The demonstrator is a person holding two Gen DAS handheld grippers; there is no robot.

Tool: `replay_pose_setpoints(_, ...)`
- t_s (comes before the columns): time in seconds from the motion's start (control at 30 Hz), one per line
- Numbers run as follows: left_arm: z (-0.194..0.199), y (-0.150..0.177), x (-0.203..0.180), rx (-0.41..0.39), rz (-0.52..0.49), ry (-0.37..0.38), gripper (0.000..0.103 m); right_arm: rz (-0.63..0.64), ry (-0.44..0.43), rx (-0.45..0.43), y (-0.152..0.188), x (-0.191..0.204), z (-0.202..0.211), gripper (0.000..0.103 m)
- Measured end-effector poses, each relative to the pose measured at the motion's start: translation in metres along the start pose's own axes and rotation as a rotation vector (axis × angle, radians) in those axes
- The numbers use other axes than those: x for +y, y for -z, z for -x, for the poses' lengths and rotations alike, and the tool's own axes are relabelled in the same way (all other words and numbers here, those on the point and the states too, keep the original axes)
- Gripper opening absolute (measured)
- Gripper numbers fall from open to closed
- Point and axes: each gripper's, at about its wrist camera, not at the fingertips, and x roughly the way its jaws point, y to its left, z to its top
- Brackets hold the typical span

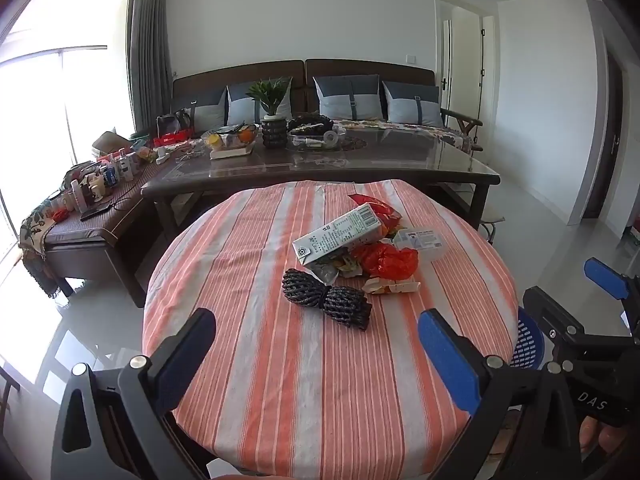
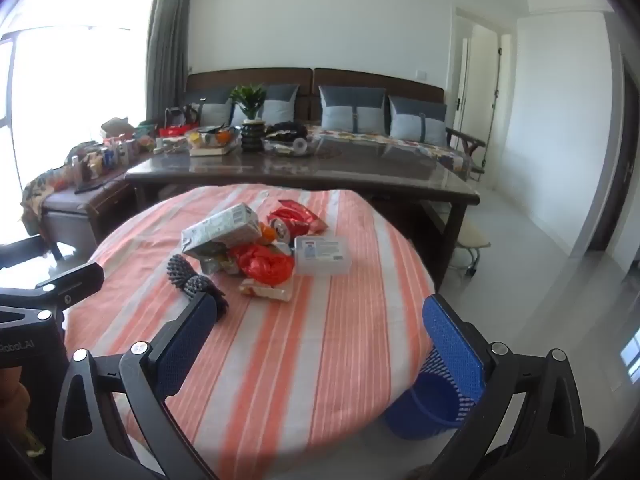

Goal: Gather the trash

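Note:
A heap of trash lies on the round striped table: a milk carton, a red plastic bag, a black foam net, a clear plastic box, a red can and a crumpled wrapper. My left gripper hovers open just short of the net. Held wide open over the table's near right part, my right gripper has nothing between its fingers. A blue bin stands on the floor by the table's right edge.
Behind the round table stands a long dark table with a potted plant and dishes. A sofa with cushions runs along the wall. A cluttered bench sits left. A stool is to the right.

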Motion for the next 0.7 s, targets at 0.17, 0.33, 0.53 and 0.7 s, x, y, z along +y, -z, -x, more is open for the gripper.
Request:
replay_pose_setpoints(0.17, 0.004, -0.002, 0.002, -0.008, 0.015, 0.001, 0.103, -0.001, -0.002, -0.002, 0.000, 0.001, 0.000, 0.103)
replay_pose_setpoints(0.33, -0.003, 0.002, 0.002, 0.008, -0.005, 0.010, 0.103, -0.005, -0.007, 0.002, 0.001, 0.001, 0.000, 0.103)
replay_pose_setpoints(0.53, -0.004, 0.003, 0.001, 0.009, -0.010, 0.011, 0.103, -0.003, -0.006, 0.004, 0.001, 0.001, 0.002, 0.103)
replay_pose_setpoints(0.7, -0.006, 0.003, 0.003, 0.008, -0.011, 0.014, 0.103, -0.003, -0.004, 0.003, -0.001, 0.001, 0.001, 0.103)
